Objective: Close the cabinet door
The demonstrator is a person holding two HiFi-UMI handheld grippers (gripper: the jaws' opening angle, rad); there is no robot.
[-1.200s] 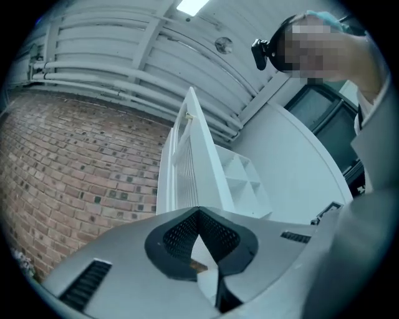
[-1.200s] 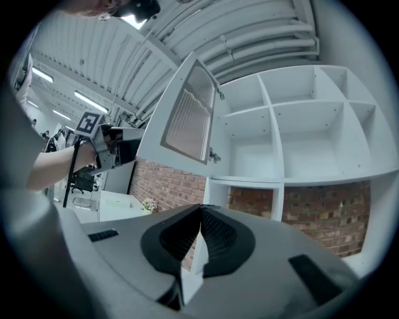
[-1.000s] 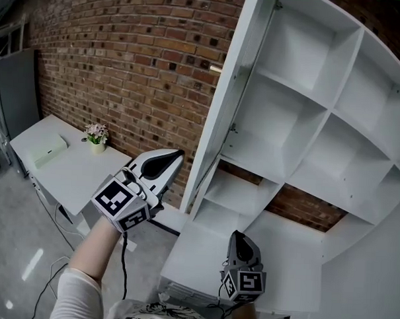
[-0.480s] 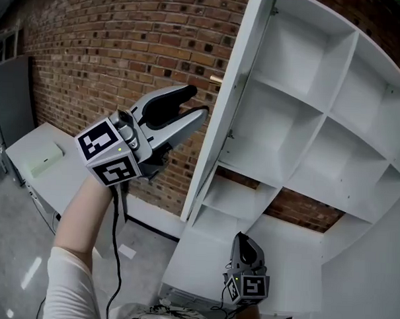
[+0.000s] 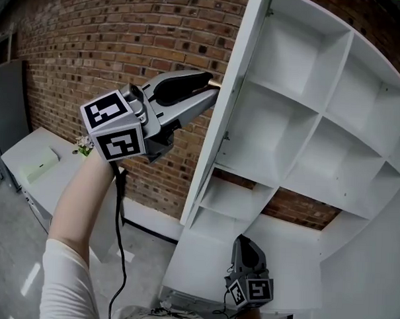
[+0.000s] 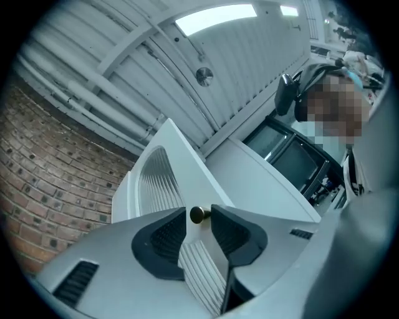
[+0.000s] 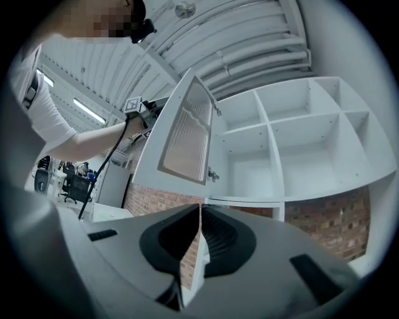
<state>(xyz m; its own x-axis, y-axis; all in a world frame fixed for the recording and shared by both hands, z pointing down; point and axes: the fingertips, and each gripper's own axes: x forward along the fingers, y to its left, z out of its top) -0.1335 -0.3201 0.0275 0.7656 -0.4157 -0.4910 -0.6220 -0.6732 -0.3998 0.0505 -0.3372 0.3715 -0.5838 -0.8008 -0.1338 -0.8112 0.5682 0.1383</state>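
Door: the cabinet door [image 5: 218,117] stands wide open, edge-on in the head view, running from 12 o'clock down toward 6 o'clock. The cabinet [image 5: 307,127] and its bare shelves lie to its 3 o'clock side.
Knob: a small brass knob [image 6: 198,215] sits on the door's outer face, on the side toward the brick wall [image 5: 126,40].
Left tool: the left gripper [image 5: 210,86] is raised at about 10 o'clock in the head view. Its jaws are released, with the knob between the pads and a sliver of gap each side. No grip yet.
Right tool: the right gripper [image 5: 244,245] hangs low at 6 o'clock, clenched on nothing and idle.
Step in hand: probably taking the knob before swinging the door.
How to do it well: centre the knob deep between the pads, then close squarely on its stem. Swing toward 3 o'clock along the hinge arc, not straight across.
Risk: a round, smooth knob may slip from a tip-only pinch.
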